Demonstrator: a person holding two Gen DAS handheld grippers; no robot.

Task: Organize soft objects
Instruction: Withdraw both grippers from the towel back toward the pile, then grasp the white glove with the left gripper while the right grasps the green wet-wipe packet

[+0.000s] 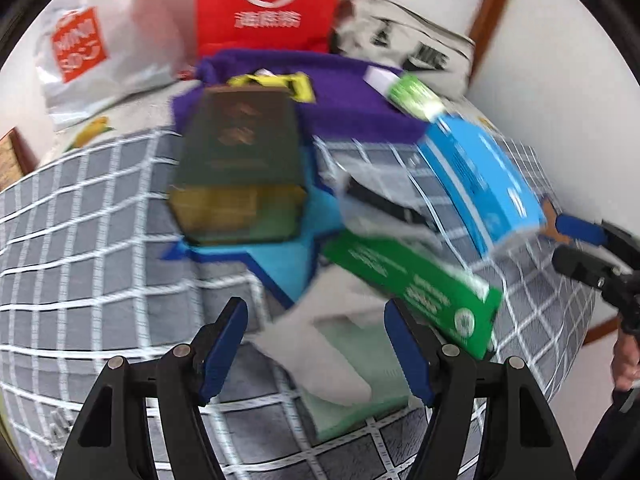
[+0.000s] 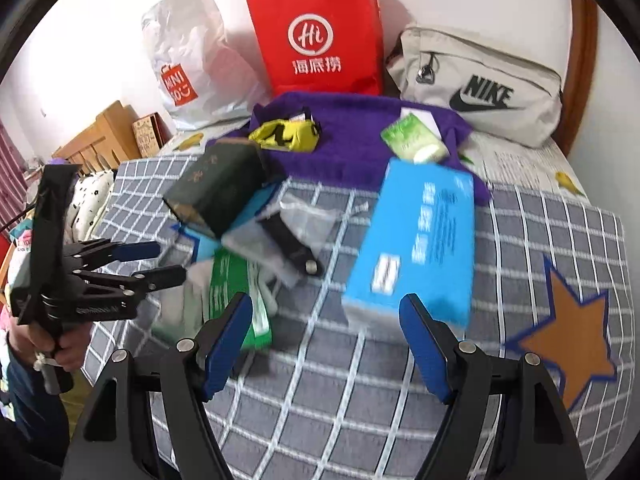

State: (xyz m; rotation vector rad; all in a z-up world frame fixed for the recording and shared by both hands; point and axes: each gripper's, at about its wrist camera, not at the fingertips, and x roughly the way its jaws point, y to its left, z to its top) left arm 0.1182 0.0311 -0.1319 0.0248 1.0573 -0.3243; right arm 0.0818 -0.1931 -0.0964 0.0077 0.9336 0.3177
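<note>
Both tongs gape wide, holding nothing. Left tongs (image 1: 316,344) hover above a pale sock (image 1: 344,376) on the bed (image 1: 80,216), green box (image 1: 416,288) to their right; we judge the sock the likely pick. Right tongs (image 2: 326,344) face the blue box (image 2: 416,240). Purple cloth (image 2: 352,132) lies beyond. Legible: red bag (image 2: 320,36) "Hi", white bag (image 2: 188,52) "MINISO", pouch (image 2: 480,88) "NIKE".

Three bags (image 2: 320,36), one purple cloth (image 2: 360,132), two hand-held grippers (image 2: 326,344), perhaps five boxes (image 2: 416,240).
</note>
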